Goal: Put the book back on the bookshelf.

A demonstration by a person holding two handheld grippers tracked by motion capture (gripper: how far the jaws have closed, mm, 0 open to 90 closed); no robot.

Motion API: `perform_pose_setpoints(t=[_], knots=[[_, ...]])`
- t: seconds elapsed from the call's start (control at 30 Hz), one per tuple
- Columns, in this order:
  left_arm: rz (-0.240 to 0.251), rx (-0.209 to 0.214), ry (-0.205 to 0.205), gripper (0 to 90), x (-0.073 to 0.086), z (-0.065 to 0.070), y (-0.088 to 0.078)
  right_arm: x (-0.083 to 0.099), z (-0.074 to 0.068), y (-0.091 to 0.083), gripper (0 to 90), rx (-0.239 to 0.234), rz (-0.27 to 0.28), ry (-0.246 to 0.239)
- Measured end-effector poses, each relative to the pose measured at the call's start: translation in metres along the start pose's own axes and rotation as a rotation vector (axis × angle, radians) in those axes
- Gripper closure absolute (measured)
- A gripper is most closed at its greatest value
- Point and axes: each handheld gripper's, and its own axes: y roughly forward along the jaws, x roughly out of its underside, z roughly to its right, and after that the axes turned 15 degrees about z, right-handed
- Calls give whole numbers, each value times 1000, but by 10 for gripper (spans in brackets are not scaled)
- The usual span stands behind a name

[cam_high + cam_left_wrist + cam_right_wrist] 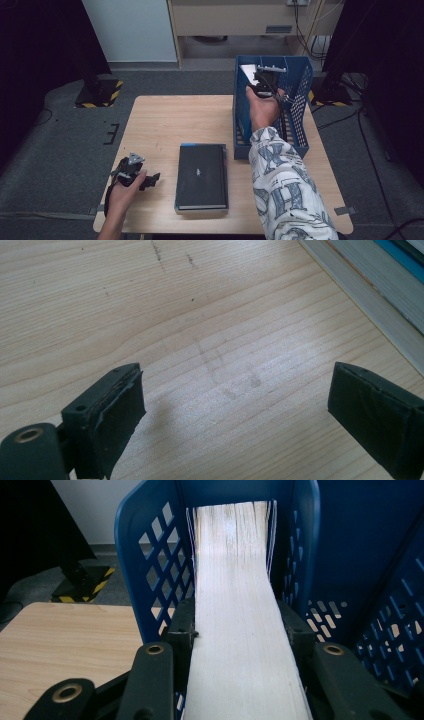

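Observation:
My right gripper (261, 80) is shut on a thick book (240, 615), whose white page edge runs away between the jaws in the right gripper view. The book (248, 71) stands on edge inside the left slot of a blue plastic file rack (299, 95) at the table's far right. A second book with a black cover (201, 176) lies flat at the table's front middle, on top of another one. My left gripper (148, 180) rests low on the table at the front left, open, with bare wood between its pads (120, 410).
The wooden table (165, 125) has bare wood behind the black book. The rack's lattice walls (160, 570) stand close on both sides of the held book. The edge of the flat books (370, 295) lies just right of my left gripper. Black stands flank the table on the floor.

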Motion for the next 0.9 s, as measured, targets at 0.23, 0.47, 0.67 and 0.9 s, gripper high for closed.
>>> perform_pose_setpoints(t=[0.23,0.47,0.67,0.9], knots=[[-2,1,3,75,0,1,0,3,0,-1,599,3,-7,16],[-2,1,3,75,0,1,0,6,-3,-7,578,-25,-12,2],[-3,2,2,75,0,1,1,7,-6,-9,522,-56,-8,28],[-5,5,1,75,0,1,1,7,-14,-18,426,-106,-26,36]])
